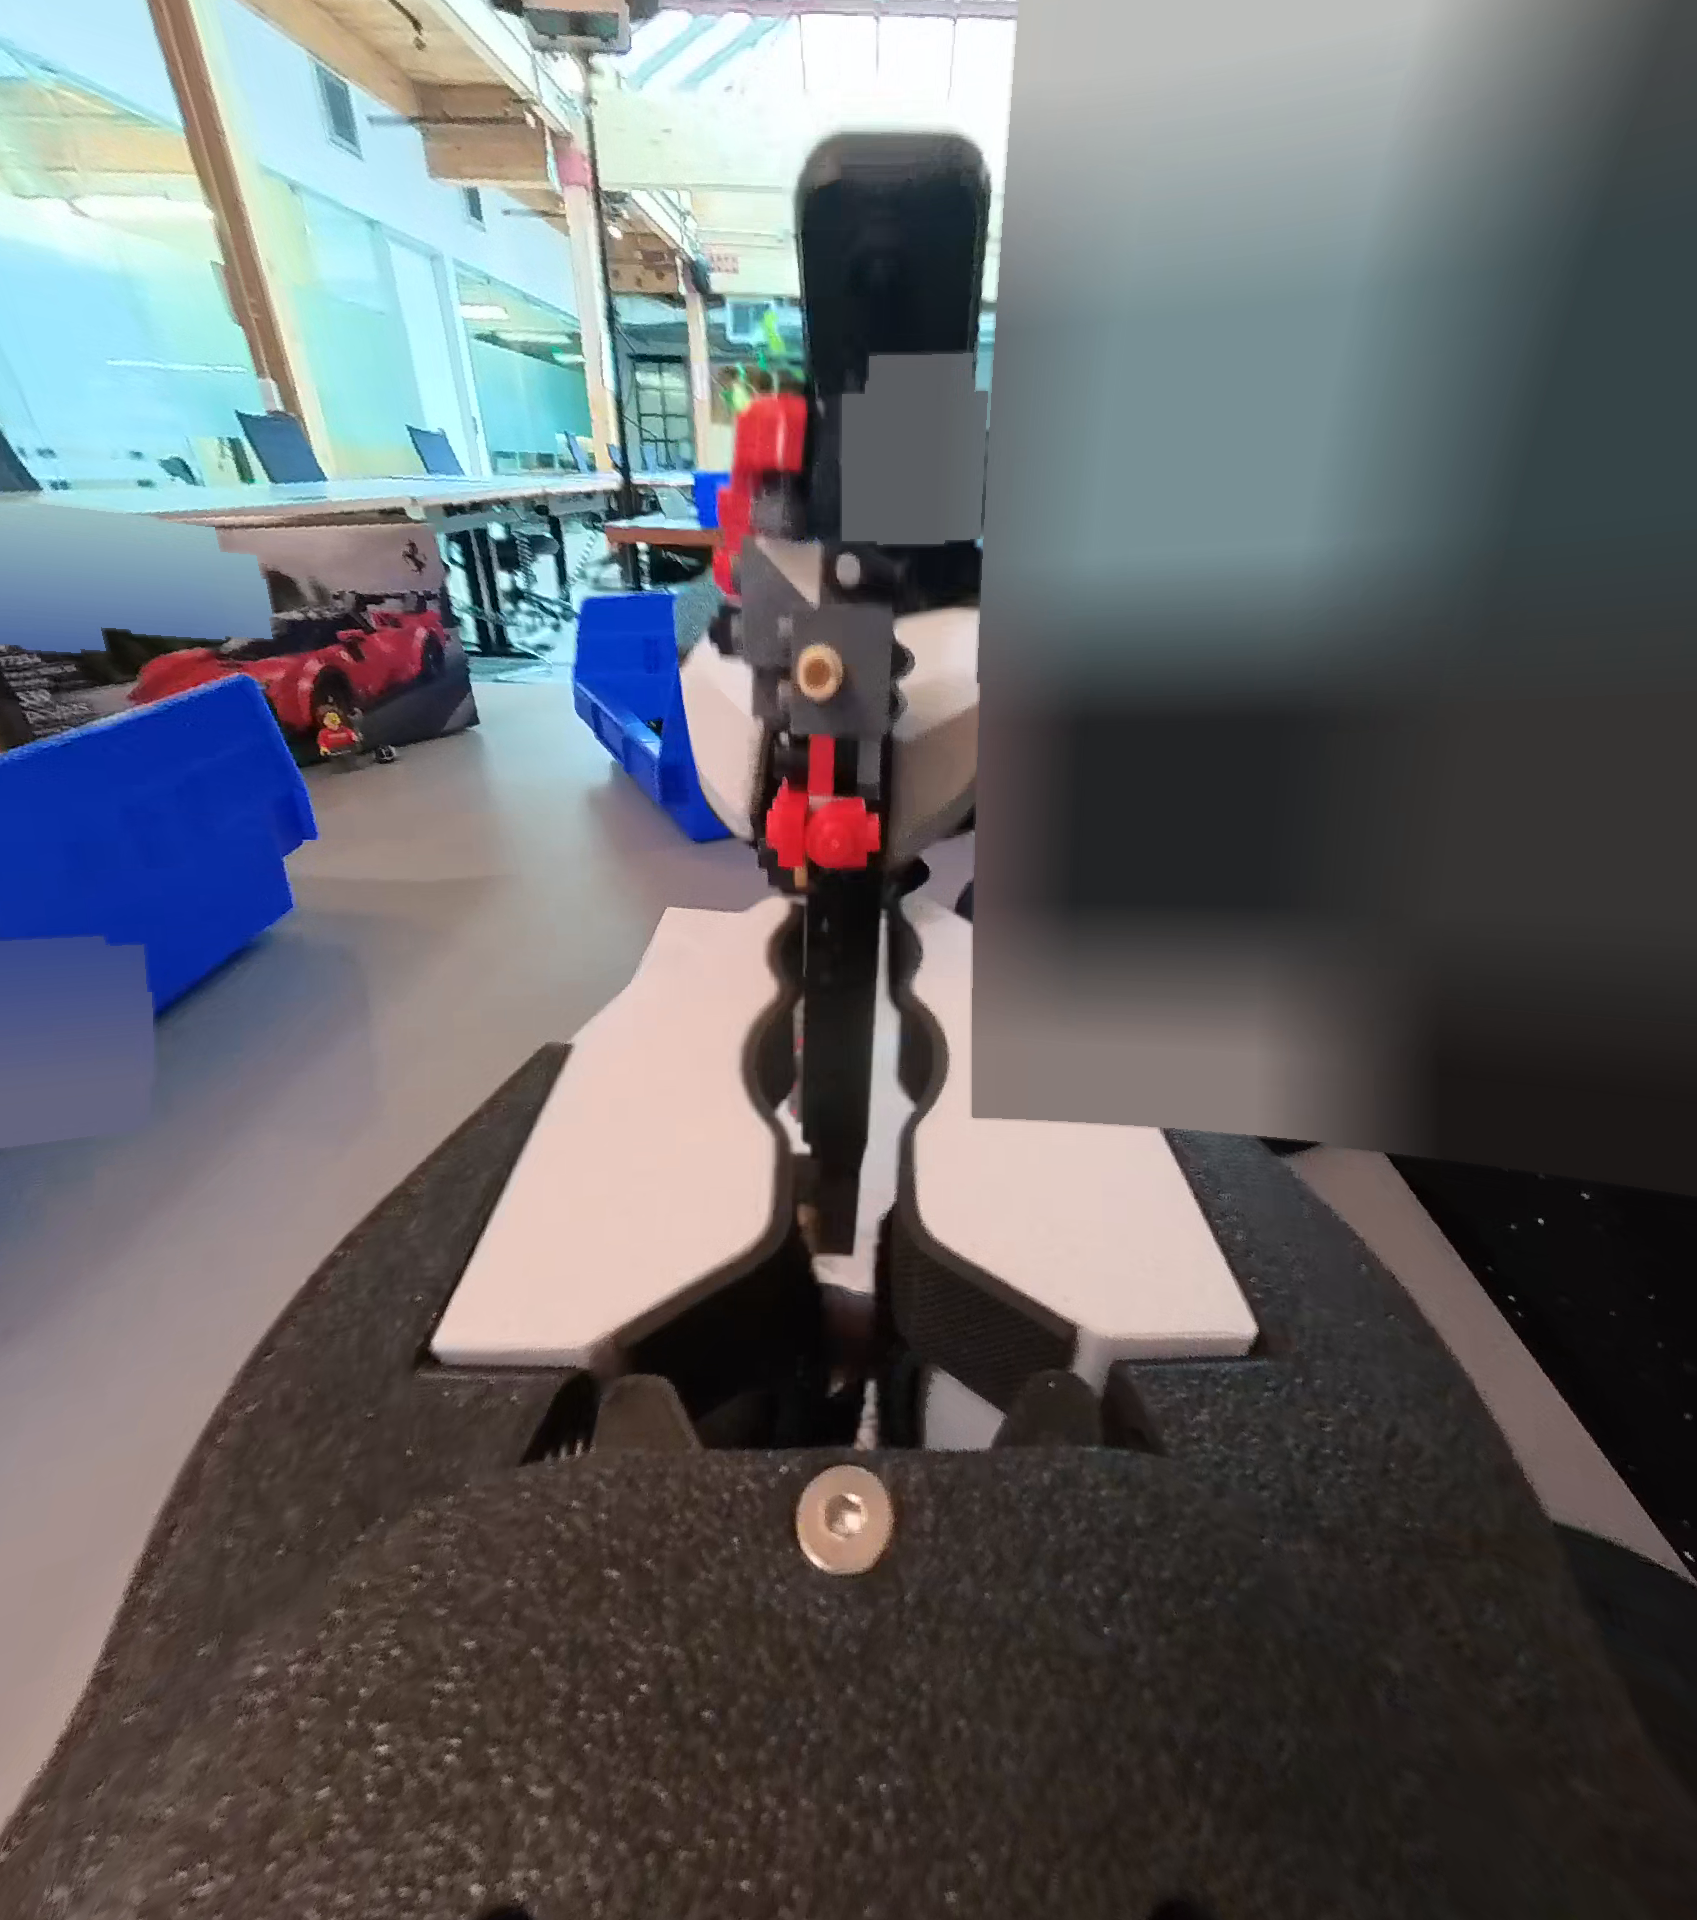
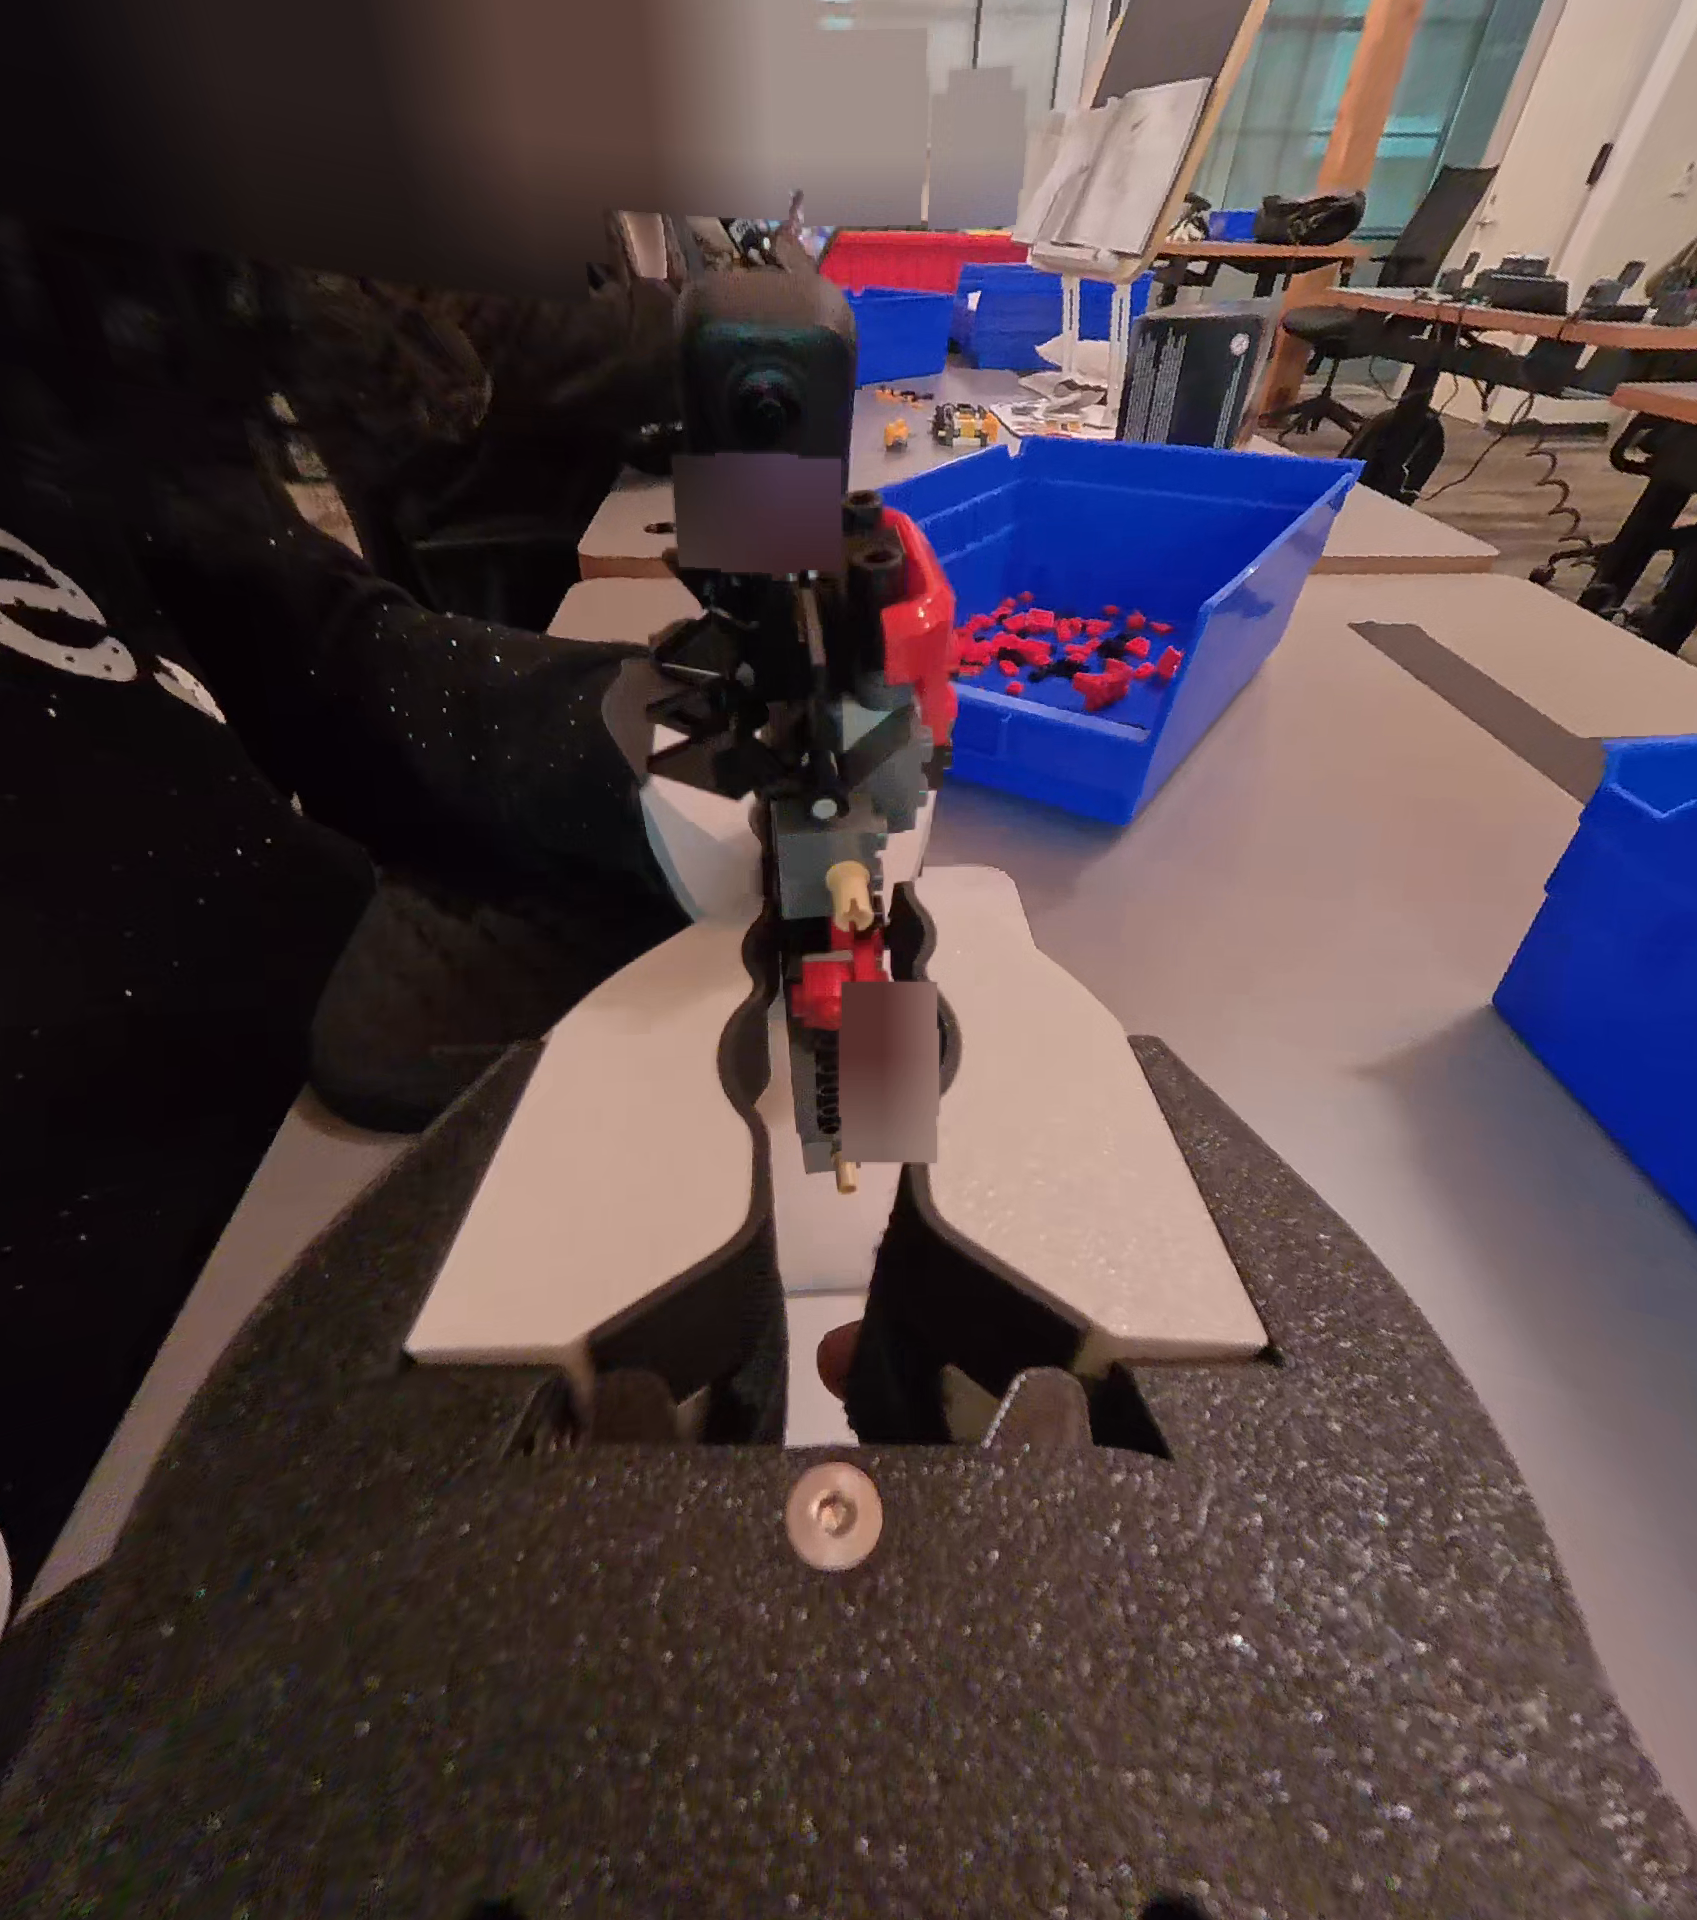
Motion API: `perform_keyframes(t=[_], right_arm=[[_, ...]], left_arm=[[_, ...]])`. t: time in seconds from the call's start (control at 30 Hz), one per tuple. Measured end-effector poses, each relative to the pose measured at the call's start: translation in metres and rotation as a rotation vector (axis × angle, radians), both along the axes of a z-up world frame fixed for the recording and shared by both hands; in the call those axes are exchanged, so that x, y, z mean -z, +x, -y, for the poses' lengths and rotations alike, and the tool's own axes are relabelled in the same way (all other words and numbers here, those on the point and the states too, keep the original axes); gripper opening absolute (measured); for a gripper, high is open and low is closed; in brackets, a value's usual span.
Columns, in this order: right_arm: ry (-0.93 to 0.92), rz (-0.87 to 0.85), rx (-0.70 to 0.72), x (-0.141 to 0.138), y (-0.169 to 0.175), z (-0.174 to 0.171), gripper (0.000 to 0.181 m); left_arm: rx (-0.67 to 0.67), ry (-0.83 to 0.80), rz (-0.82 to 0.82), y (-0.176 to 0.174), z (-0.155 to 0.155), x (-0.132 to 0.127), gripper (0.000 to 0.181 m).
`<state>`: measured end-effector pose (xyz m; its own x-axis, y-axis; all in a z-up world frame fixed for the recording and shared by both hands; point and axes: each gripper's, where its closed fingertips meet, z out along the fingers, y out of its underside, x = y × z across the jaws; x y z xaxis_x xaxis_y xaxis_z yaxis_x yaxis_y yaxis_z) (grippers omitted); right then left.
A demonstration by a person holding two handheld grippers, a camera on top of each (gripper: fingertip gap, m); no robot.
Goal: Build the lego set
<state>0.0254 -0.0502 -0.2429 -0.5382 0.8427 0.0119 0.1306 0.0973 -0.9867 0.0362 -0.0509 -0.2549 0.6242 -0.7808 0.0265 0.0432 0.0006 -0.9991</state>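
A partly built lego car, a black and grey chassis with red pieces, is held on edge between my two grippers above the grey table [image 1: 470, 935]. In the left wrist view my left gripper [image 1: 828, 925] is shut on the black end of the car [image 1: 828, 665]. In the right wrist view my right gripper [image 2: 839, 914] is shut on the other end of the car [image 2: 828, 862], where a tan pin sticks out. The car's red body part [image 2: 917, 623] is at the far end. Each gripper faces the other; the opposite one's black camera [image 2: 766, 364] rises behind the car.
A blue bin [image 2: 1270, 582] with loose red and black pieces stands behind on the right, another blue bin [image 2: 1675, 977] at the right edge. Blue bins [image 1: 96, 821] and the set's box [image 1: 356, 644] stand on the left. A black-sleeved arm [image 2: 408, 675] reaches in from the left. Less than 4 cm separates the two grippers' tips.
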Motion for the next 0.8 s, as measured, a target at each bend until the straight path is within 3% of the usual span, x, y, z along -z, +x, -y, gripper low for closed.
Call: perform_keyframes(t=[0.2, 0.47, 0.8], right_arm=[[0.009, 0.089, -0.010, 0.019, 0.002, -0.002, 0.020], [0.010, 0.106, -0.035, 0.024, 0.001, 0.003, 0.020], [0.062, 0.022, -0.051, 0.023, 0.006, 0.004, 0.020]], left_arm=[[-0.083, 0.051, -0.066, -0.004, -0.006, -0.005, 0.044], [-0.074, 0.024, -0.038, -0.003, -0.006, -0.006, 0.026], [-0.053, 0.046, -0.016, 0.001, -0.002, -0.013, 0.034]])
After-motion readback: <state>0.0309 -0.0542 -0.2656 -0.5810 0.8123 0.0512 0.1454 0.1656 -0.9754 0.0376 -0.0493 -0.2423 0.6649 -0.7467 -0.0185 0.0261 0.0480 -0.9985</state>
